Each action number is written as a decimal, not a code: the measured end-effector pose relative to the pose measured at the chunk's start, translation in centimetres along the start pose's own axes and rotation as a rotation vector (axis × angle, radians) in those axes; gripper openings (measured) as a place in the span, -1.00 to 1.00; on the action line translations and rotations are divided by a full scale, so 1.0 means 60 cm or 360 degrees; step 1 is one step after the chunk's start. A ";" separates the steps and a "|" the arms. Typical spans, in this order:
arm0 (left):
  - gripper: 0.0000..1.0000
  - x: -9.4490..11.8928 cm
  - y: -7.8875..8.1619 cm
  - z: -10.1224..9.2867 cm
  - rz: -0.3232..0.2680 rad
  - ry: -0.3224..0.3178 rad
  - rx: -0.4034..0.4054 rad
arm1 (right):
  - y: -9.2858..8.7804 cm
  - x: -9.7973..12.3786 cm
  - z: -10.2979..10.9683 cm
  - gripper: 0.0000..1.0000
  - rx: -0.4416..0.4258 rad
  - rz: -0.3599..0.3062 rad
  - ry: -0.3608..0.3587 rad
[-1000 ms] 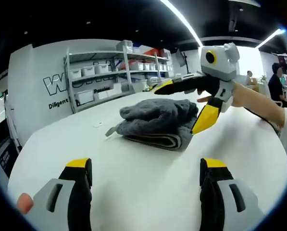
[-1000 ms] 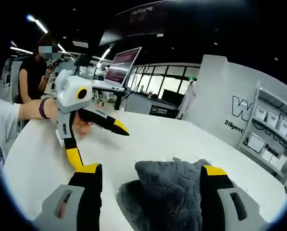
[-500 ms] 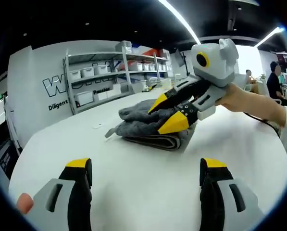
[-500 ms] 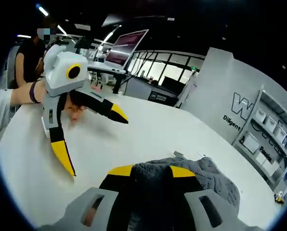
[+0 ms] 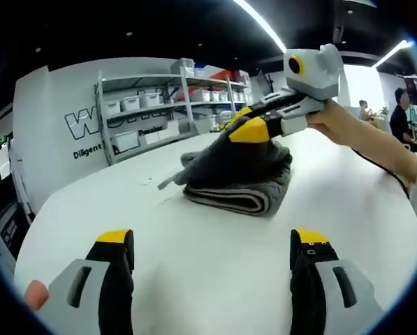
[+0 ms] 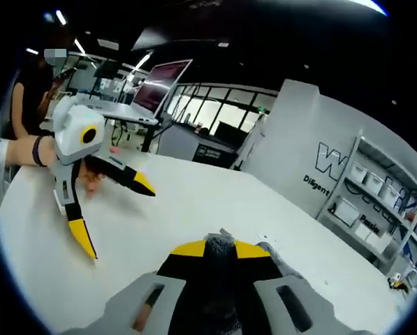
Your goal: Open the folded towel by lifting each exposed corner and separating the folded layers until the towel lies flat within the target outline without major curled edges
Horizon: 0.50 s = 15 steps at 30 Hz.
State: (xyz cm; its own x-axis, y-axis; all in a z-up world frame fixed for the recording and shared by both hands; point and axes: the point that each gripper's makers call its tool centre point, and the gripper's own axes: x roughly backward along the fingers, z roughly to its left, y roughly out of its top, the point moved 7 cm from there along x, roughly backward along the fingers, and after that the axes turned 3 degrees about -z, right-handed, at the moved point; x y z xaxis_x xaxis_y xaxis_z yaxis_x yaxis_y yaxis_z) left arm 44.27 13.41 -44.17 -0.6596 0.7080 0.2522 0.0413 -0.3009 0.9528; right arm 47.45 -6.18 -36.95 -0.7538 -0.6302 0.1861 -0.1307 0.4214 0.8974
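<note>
The right gripper (image 5: 253, 125) has closed on the top layer of the grey towel (image 5: 236, 178) and drawn it up into a peak, where a second ago it only hovered open above the bundle. Its fingers (image 6: 194, 249) are clenched on a pinch of cloth. The rest of the towel remains a folded stack on the white table (image 5: 208, 258), toward the far side. The left gripper (image 6: 103, 202) hangs released, well apart to the left, holding nothing. The first layer looks ready to peel; I'd judge the unfolding barely begun.
</note>
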 end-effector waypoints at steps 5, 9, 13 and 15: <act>0.82 0.001 0.001 0.004 -0.0006 0.0009 0.0004 | -0.003 0.025 -0.039 -0.83 -0.0086 -0.0065 -0.0120; 0.82 0.002 0.000 0.008 -0.0004 0.0018 0.0004 | -0.012 0.049 -0.072 -0.83 -0.0139 -0.0098 -0.0223; 0.82 0.004 0.000 0.013 -0.0010 0.0026 0.0013 | -0.024 0.076 -0.105 -0.83 -0.0255 -0.0167 -0.0323; 0.81 0.003 -0.001 0.014 -0.0010 0.0029 0.0014 | -0.032 0.092 -0.122 -0.83 -0.0327 -0.0204 -0.0380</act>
State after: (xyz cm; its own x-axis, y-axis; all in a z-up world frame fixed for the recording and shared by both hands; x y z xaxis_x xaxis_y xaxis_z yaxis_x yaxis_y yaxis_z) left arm 44.76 14.10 -44.00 -0.6735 0.6981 0.2433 0.0436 -0.2910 0.9557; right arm 48.29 -15.23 -34.71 -0.8724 -0.4887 -0.0105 -0.1198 0.1931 0.9738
